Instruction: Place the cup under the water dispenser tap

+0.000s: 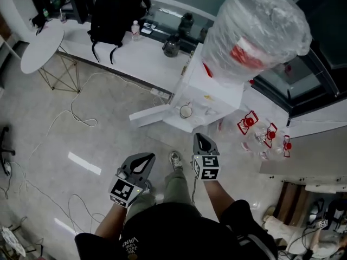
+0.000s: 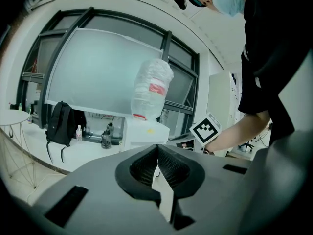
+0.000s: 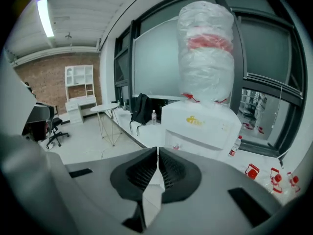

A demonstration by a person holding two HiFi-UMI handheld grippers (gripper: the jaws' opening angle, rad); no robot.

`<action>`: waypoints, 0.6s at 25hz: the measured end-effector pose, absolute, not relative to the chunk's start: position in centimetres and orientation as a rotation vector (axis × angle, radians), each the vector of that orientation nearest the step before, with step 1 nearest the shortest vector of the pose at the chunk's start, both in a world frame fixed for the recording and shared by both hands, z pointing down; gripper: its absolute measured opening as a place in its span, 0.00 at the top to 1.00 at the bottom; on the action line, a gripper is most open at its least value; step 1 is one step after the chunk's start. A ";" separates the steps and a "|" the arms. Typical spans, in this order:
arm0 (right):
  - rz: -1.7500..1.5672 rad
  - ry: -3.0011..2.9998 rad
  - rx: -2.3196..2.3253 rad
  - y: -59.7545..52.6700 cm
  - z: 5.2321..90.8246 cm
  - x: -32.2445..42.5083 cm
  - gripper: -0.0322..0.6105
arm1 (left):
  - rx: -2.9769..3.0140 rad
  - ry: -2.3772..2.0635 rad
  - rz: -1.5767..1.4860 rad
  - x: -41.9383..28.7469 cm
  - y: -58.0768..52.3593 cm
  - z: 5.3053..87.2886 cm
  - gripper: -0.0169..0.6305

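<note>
The white water dispenser (image 1: 217, 93) stands ahead of me, topped by a big bottle wrapped in clear plastic (image 1: 255, 31). A small clear cup (image 1: 186, 111) shows as a round rim in the dispenser's front recess. My left gripper (image 1: 145, 157) hangs lower left of it, jaws together and empty. My right gripper (image 1: 202, 138) is just below the dispenser, also empty. In the left gripper view the gripper (image 2: 157, 147) is shut, facing the dispenser (image 2: 144, 131). In the right gripper view the gripper (image 3: 157, 151) is shut, pointing at the dispenser (image 3: 200, 124).
A white flap (image 1: 149, 115) juts from the dispenser's left base. Behind it runs a white counter (image 1: 154, 64) with a black backpack (image 1: 114, 15) and a small bottle (image 1: 135, 30). A round white table (image 1: 40, 47) stands far left. Cables (image 1: 73, 115) trail on the floor; red-labelled bottles (image 1: 265, 134) lie right.
</note>
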State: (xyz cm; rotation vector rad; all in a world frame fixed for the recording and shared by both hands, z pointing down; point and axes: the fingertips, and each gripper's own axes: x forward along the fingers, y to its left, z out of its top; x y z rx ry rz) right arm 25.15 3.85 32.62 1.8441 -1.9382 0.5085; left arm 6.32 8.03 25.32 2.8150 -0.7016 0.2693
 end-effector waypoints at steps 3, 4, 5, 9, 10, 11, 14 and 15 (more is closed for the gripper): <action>0.511 -1.970 1.887 6.0 30.3 24.2 0.88 | 2.817 -0.717 0.229 5.7 9.1 24.0 0.94; 0.515 -1.979 1.896 7.0 29.6 24.0 0.88 | 2.809 -0.722 0.218 5.6 9.7 23.6 0.94; 0.519 -1.990 1.906 7.8 28.8 23.7 0.88 | 2.805 -0.724 0.214 5.3 10.4 23.3 0.94; 0.498 -2.039 1.974 9.7 25.7 22.1 0.88 | 2.848 -0.697 0.219 4.3 11.3 22.0 0.94; 0.492 -2.047 1.983 10.4 25.1 21.8 0.88 | 2.857 -0.688 0.221 4.1 11.7 21.7 0.94; 0.489 -2.053 1.990 11.1 24.6 21.5 0.88 | 2.865 -0.679 0.221 4.0 12.1 21.4 0.94; 0.485 -2.065 2.007 13.1 23.4 20.7 0.88 | 2.892 -0.651 0.221 3.6 13.3 20.5 0.94; 0.485 -2.069 2.014 13.6 23.1 20.3 0.88 | 2.901 -0.644 0.223 3.3 13.6 20.2 0.94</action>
